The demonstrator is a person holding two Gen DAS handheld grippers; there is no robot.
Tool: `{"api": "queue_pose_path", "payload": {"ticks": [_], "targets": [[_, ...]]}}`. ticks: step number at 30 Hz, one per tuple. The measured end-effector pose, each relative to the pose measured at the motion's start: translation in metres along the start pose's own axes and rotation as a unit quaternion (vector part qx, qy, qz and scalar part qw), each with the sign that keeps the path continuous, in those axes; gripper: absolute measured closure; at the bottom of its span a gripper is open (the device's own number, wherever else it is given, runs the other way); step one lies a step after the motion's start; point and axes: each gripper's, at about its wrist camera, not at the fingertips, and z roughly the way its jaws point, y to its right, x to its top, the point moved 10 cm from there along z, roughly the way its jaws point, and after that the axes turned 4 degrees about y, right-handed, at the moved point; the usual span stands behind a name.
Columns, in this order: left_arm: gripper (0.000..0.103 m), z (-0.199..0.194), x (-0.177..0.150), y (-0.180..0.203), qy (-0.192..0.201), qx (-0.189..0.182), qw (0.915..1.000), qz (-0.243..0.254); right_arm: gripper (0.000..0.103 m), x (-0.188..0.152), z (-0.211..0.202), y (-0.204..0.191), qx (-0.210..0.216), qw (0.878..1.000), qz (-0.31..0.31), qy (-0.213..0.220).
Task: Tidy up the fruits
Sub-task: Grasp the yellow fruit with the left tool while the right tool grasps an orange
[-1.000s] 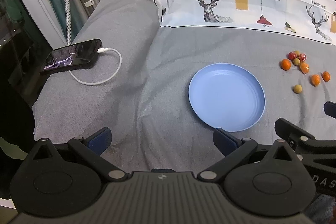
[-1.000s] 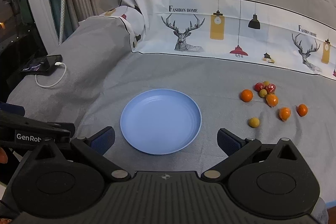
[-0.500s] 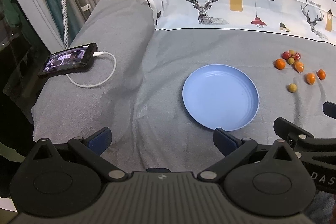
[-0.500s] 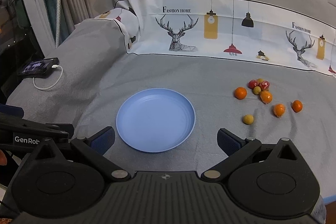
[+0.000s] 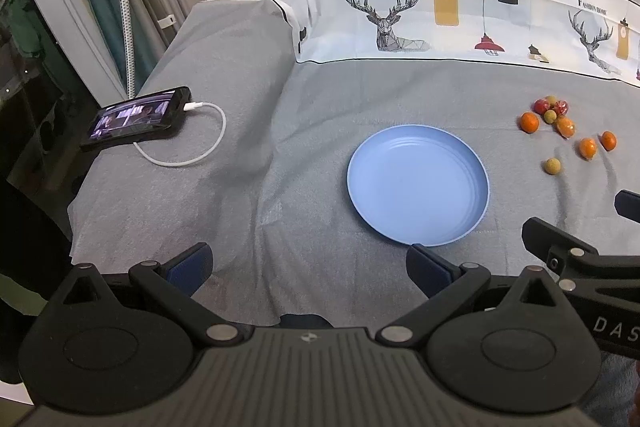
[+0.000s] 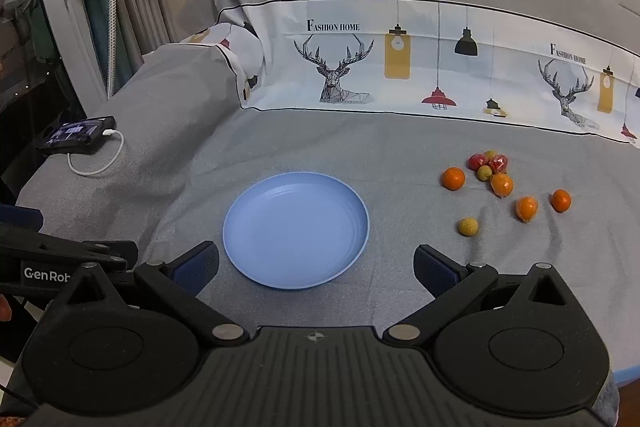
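Both held low at near edge of grey cloth (image 6: 360, 147), left gripper (image 5: 308, 263) and right gripper (image 6: 316, 265) spread wide, nothing between fingers. Empty blue plate (image 6: 296, 231) mid-cloth, just ahead of right gripper; fruits (image 6: 502, 185) loose in a cluster toward right edge, well apart from plate, one yellowish fruit (image 6: 468, 226) nearest it. Phone (image 5: 136, 119) with white cable (image 5: 192, 155) at left edge.

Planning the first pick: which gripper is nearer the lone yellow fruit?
Right. The right gripper sits just near-left of the yellow fruit; the left gripper is farther left, beyond the plate.
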Motion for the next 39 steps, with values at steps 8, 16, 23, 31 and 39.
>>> {"api": "queue_pose_path", "payload": {"ticks": [8, 16, 23, 31, 39], "targets": [[0.000, 0.003, 0.001, 0.003, -0.008, -0.006, 0.9999, -0.002, 0.000, 0.000, -0.001, 0.001, -0.011, 1.000, 0.004, 0.004], [0.000, 0.012, 0.014, 0.046, -0.023, -0.050, 0.9983, 0.021, 0.000, 0.006, -0.012, 0.057, -0.071, 0.993, 0.052, 0.083], [0.000, 0.045, 0.018, 0.121, -0.037, -0.087, 0.9934, 0.065, 0.000, -0.031, 0.014, 0.164, -0.164, 0.979, 0.111, 0.056], [0.000, 0.105, 0.044, 0.205, -0.063, -0.128, 0.9854, 0.093, 0.000, -0.048, 0.075, 0.251, -0.216, 0.966, 0.142, 0.018], [0.000, 0.168, 0.051, 0.284, -0.078, -0.156, 0.9804, 0.092, 0.001, -0.023, 0.144, 0.339, -0.277, 0.951, 0.138, 0.026]]}}
